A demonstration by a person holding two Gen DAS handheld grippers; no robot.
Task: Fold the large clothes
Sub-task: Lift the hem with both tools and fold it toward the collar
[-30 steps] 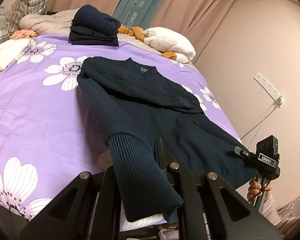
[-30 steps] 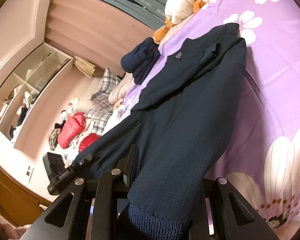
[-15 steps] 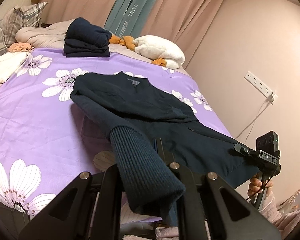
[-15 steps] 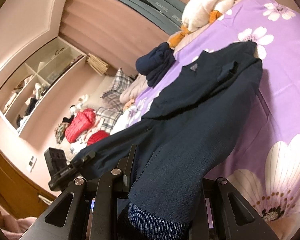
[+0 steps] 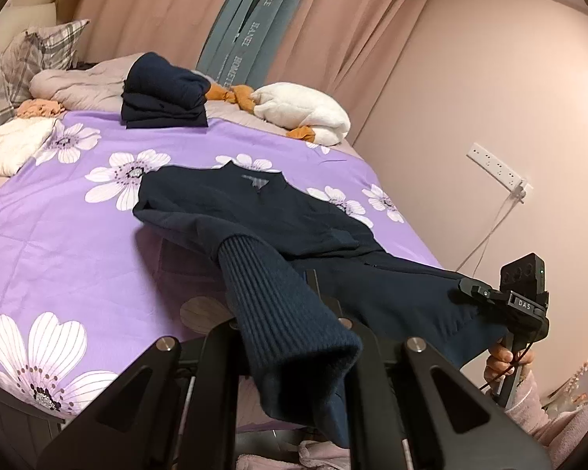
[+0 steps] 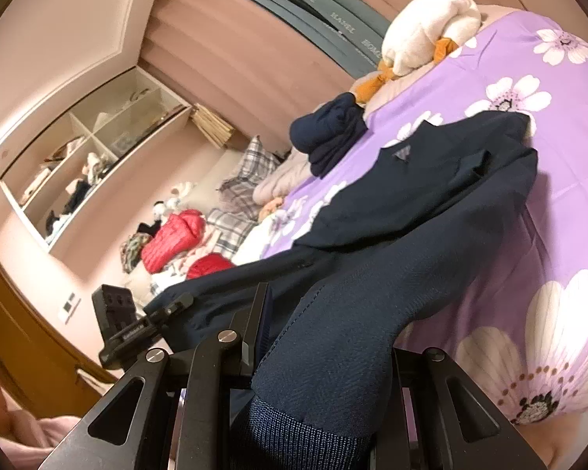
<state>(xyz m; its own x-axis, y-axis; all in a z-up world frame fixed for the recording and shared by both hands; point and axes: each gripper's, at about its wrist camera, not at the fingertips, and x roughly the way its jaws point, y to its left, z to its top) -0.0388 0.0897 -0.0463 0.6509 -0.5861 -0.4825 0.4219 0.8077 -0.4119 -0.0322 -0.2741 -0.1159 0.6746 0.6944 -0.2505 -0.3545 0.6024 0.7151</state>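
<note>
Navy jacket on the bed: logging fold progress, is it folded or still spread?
Partly folded. The navy jacket has sleeves crossed over its front; its hem end hangs lifted off the purple bedspread.

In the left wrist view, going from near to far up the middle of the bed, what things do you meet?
Ribbed cuff held in the left gripper → dark blue jacket spread on the purple floral sheet → stack of folded dark clothes → pink curtain.

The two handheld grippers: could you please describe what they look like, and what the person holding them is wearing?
Both are matte black. Up close, the left gripper shows angular fingers with triangular cut-outs and silver screw heads. The right gripper carries a boxy black camera module with round lenses, a small green light and a plate lettered "DAS"; a thin black cable loops by its handle. The hand emerges from a fluffy pale pink sleeve.
</note>
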